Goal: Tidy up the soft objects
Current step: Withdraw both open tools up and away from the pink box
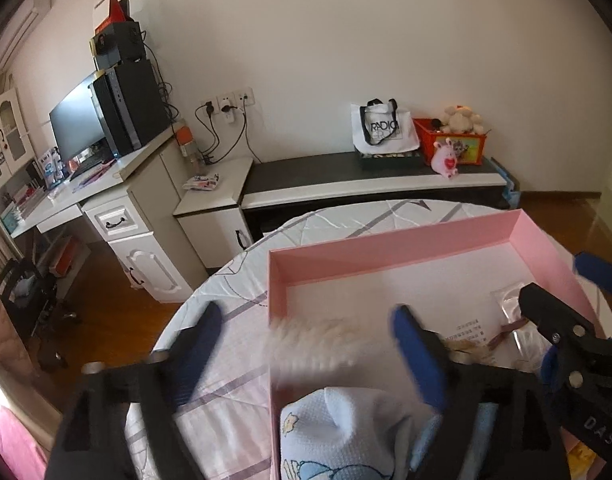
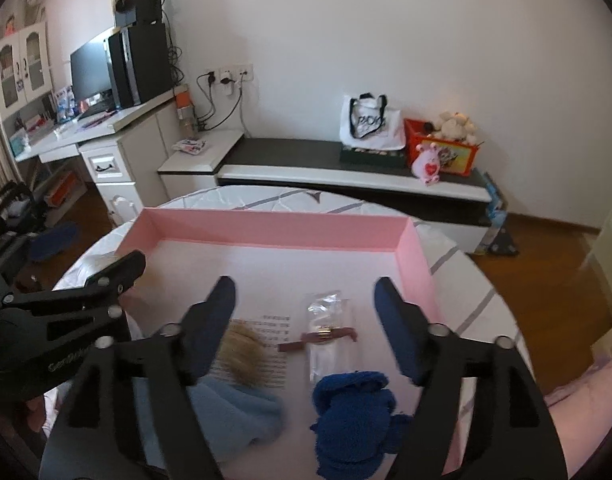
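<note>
Both grippers hung with jaws spread and nothing clamped over the pink box [image 2: 274,228] on the quilted bed [image 2: 466,264]: the left gripper [image 1: 306,344] above a blurred cream fluffy piece [image 1: 314,340] at the box's edge, the right gripper [image 2: 302,316] above a dark blue fleece item [image 2: 354,412]. Beside it lay a light blue plush item [image 2: 242,412]. These looked light, limp and compressible, so pinching a bunched fold mid-body seemed safest.
</note>
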`<action>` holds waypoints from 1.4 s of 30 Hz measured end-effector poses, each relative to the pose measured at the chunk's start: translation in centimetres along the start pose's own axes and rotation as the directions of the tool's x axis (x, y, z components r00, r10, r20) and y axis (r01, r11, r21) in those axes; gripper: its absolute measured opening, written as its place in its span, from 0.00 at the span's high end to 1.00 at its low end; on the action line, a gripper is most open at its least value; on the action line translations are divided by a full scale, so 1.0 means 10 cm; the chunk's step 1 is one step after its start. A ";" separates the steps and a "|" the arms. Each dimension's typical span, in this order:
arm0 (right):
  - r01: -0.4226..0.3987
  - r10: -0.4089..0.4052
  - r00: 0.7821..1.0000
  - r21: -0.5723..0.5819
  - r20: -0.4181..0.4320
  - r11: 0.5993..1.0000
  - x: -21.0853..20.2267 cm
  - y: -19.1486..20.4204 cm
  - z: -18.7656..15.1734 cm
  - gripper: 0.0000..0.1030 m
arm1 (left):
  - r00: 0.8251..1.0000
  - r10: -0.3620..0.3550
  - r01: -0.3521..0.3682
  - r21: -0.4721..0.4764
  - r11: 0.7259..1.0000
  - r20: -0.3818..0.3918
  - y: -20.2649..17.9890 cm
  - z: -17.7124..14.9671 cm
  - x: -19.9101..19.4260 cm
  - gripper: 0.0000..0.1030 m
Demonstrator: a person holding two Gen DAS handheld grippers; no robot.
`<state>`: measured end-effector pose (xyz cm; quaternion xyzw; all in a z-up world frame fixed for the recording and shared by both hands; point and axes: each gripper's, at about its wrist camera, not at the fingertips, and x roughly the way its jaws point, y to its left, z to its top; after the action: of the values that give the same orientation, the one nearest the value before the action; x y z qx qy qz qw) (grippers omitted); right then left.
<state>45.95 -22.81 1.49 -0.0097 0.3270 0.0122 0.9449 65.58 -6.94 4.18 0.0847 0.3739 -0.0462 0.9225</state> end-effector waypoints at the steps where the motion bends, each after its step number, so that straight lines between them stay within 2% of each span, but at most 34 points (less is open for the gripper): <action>1: 0.006 -0.006 1.000 -0.001 0.003 1.000 -0.01 0.00 0.00 0.25 | 1.000 0.005 -0.005 0.002 1.000 0.003 0.02 -0.01 -0.01 0.05; 5: 0.031 -0.031 0.999 0.011 0.008 0.999 -0.05 -0.04 -0.01 0.13 | 0.999 0.032 -0.032 0.017 0.999 0.028 -0.04 -0.06 -0.01 0.00; 9: 0.036 -0.036 0.999 0.028 -0.004 0.999 -0.04 -0.10 -0.02 0.12 | 0.999 0.022 -0.022 0.013 1.000 0.023 -0.14 -0.22 -0.06 0.00; 20: 0.041 -0.039 0.999 0.063 -0.028 0.997 -0.03 -0.18 -0.06 0.12 | 1.000 0.016 -0.016 0.011 1.000 0.006 -0.08 -0.34 -0.16 0.00; 34: 0.028 -0.026 0.999 0.086 -0.020 0.996 -0.15 -0.20 -0.09 0.12 | 1.000 0.015 -0.015 0.006 1.000 -0.014 -0.07 -0.35 -0.25 0.00; 42: 0.026 -0.025 1.000 0.091 -0.004 0.996 -0.31 -0.17 -0.13 0.12 | 1.000 0.014 -0.014 -0.008 1.000 -0.008 -0.06 -0.42 -0.43 0.00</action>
<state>42.80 -24.63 2.43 0.0291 0.3285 -0.0148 0.9439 59.54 -6.61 4.09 0.0836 0.3772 -0.0378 0.9216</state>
